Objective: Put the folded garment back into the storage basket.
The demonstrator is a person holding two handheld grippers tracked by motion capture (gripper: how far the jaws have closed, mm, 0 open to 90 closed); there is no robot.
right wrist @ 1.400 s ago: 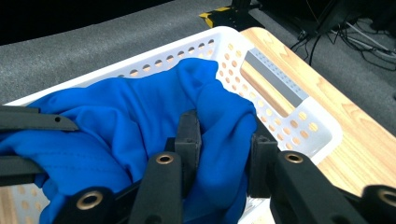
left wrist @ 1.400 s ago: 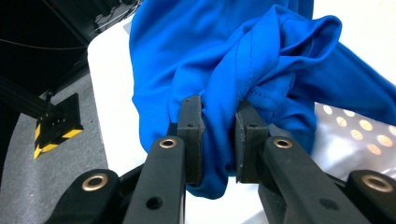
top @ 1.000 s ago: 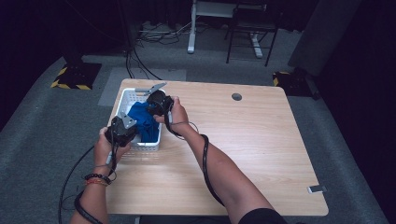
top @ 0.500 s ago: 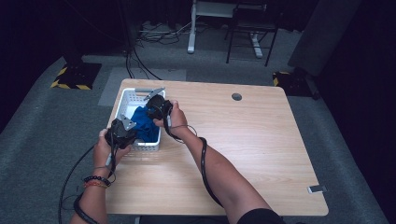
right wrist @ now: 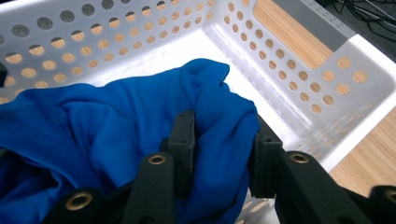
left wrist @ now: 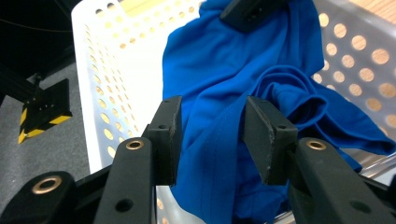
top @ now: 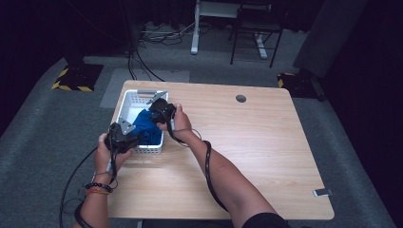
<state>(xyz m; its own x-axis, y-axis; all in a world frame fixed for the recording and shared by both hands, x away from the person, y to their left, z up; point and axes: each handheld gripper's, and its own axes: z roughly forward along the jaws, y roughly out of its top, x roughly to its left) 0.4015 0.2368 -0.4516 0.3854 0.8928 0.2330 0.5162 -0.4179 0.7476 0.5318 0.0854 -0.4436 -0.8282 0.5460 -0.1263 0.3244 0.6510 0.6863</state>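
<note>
Gripping blue cloth [right wrist: 140, 126] w/ right gripper [right wrist: 223, 140], over white basket [right wrist: 299, 70].

Bright blue cloth [top: 145, 126], soft and smooth, crumpled into loose folds, heaped inside a white perforated basket [top: 128, 103] at the desk's left side, one fold pinched up, another part draped over the near rim

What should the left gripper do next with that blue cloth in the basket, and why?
Probably close the left gripper: its jaws stand open around a fold of the blue cloth, while the right gripper already pinches another bunch over the white basket.
</note>
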